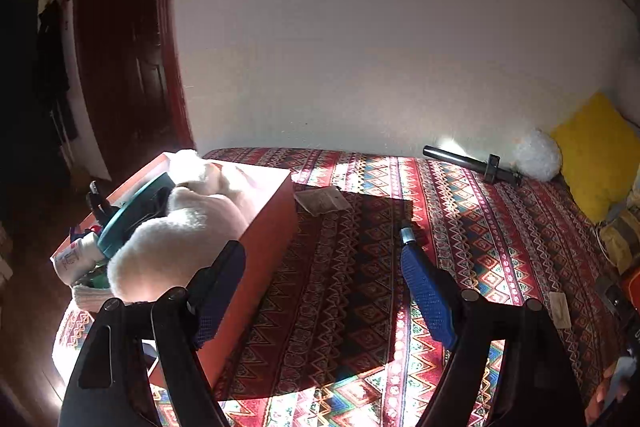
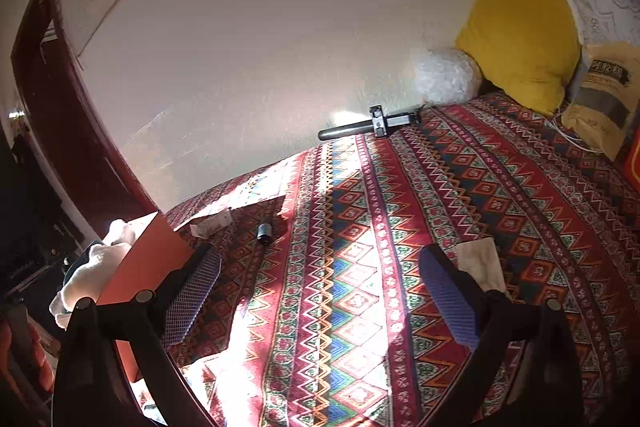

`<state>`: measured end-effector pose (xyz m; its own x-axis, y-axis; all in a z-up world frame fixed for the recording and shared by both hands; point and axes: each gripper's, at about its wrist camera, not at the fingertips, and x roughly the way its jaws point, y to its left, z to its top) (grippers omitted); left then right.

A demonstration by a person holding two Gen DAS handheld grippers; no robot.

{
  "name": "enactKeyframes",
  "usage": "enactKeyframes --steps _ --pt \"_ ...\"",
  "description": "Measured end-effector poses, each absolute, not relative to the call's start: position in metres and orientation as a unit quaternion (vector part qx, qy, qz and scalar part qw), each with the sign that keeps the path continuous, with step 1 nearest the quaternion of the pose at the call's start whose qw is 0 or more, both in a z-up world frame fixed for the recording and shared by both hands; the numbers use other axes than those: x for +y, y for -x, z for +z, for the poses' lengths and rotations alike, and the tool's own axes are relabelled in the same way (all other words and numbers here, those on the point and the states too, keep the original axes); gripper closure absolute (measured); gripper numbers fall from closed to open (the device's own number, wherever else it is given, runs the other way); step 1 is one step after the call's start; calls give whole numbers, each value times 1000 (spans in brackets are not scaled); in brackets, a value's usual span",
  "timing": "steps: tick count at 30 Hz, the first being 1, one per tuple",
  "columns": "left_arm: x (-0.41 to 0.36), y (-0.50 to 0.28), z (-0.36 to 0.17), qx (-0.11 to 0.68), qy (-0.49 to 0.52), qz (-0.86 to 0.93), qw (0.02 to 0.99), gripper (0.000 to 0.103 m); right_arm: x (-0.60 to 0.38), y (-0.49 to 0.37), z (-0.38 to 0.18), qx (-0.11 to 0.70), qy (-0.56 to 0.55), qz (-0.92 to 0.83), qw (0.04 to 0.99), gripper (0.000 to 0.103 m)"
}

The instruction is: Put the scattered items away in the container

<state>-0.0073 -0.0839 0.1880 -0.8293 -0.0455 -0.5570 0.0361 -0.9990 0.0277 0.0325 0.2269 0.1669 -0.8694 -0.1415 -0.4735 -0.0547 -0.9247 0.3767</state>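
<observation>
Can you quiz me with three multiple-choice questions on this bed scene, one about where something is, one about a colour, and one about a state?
1. Where does the long black rod lie?
A. Inside the orange box
B. On the bedspread along the wall, near the white fluffy ball
C. On the floor

2. What colour is the pillow at the head of the bed?
A. Yellow
B. Green
C. Black

3. How does the right tool stand?
A. Shut on the small black cylinder
B. Shut on a cloth
C. Open, with nothing between its fingers

Answers: B, the rod rests by the wall beside the white fluffy ball; A, the pillow is plainly yellow; C, only bedspread shows between the spread fingers, and the small black cylinder lies apart, near the orange box.
</observation>
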Motion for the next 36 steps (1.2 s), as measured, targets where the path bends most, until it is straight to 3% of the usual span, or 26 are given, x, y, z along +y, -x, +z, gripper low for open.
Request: enactKeyframes --steps 2,5,8,13,16,22,29,30,31,32,33,34,36 --pt "-54 8 179 -22 -300 -954 4 19 246 -32 163 -187 -270 -944 -17 3" --pt "-25 16 148 -3 -342 -939 -25 0 275 -25 148 -201 -303 -930 -53 3" --pt "12 29 91 -12 -421 -905 -56 0 296 -15 124 -210 -358 -906 -81 3" --pt "73 40 8 -113 -481 -867 -61 0 298 2 85 -145 -446 -878 -91 3" --pt "76 71 0 -111 -480 -869 -50 0 299 12 63 -128 -467 -870 -94 3" --pt "72 192 2 -82 -498 -863 -16 0 323 32 37 -189 -494 -845 -72 4" --pt "80 273 -4 -66 -499 -864 -3 0 311 54 25 -67 -507 -856 -72 1" --pt "81 277 -3 -72 -497 -865 -6 2 312 55 24 -61 -503 -859 -70 1" --pt "82 280 -3 -70 -500 -863 -18 19 315 56 24 -66 -501 -860 -68 1" --pt "82 282 -1 -61 -504 -861 -37 34 320 55 25 -78 -499 -860 -71 10" --pt "82 281 3 -55 -507 -859 -45 73 324 56 28 -84 -496 -861 -81 23" --pt "84 278 7 -61 -510 -857 -46 84 327 57 33 -82 -493 -862 -89 58" --pt "86 266 15 -71 -510 -856 -52 85 334 52 43 -122 -485 -864 -61 72"
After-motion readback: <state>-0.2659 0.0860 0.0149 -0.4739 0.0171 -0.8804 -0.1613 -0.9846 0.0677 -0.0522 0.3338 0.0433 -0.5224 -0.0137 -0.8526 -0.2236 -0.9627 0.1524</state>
